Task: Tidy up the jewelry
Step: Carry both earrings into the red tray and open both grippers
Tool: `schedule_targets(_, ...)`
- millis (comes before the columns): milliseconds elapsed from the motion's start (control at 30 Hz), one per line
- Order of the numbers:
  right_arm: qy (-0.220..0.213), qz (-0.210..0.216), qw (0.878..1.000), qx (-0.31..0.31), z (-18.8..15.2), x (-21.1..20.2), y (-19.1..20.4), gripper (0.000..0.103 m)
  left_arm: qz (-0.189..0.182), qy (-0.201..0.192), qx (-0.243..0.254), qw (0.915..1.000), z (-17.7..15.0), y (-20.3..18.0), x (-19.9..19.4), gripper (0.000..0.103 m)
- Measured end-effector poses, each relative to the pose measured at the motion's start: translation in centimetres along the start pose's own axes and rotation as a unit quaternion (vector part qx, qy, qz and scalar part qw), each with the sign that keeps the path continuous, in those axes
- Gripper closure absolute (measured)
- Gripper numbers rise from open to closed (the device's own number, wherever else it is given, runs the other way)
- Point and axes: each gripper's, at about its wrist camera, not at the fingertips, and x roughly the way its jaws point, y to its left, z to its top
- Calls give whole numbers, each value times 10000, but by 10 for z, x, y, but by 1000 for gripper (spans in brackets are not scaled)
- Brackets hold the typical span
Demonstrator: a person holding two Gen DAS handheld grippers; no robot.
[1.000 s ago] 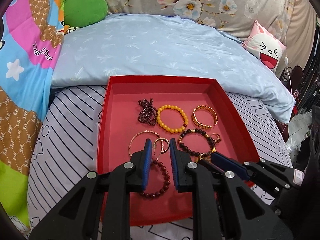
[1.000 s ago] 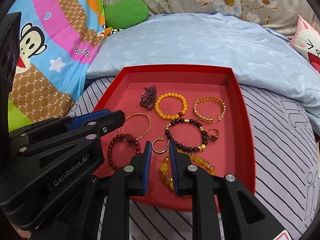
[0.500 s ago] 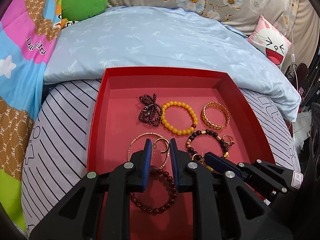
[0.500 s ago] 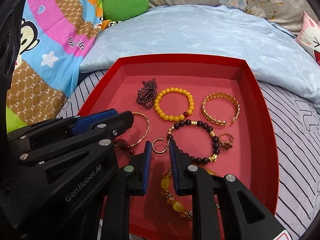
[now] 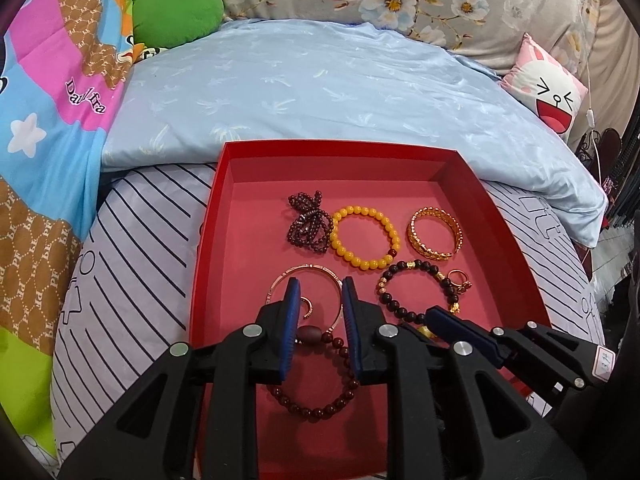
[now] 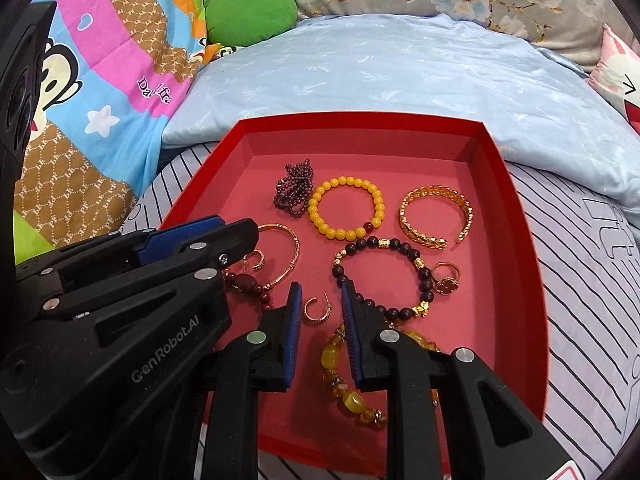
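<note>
Small rose-gold hoop earring [image 6: 317, 309] framed between right gripper [image 6: 318, 294] tips, spread for pinching; left gripper [image 5: 320, 290] likewise spread, empty, over red beaded bracelet [image 5: 320, 380].

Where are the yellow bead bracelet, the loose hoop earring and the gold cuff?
yellow bead bracelet [image 6: 346, 207], right wrist view, on its lower-left beads.
hoop earring [image 6: 317, 310], right wrist view, on its curved band.
gold cuff [image 6: 420, 236], right wrist view, on its near band.
</note>
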Motion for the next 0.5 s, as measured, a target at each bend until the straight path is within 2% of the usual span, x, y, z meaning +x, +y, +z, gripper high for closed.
schedule_targets(133, -116, -37, 9999, 107, -4, -19, -2, 77, 62, -109, 6, 9999, -2, -2, -15, 83)
schedule_targets(367, -368, -198, 9984, 382, -13, -59, -16, 77, 339, -317, 60, 9989, -10, -8, -49, 82)
schedule_targets(500, -488, -320, 9975, 404, -19, -78, -16, 77, 406, -355, 127, 9985, -21, -14, -64, 76)
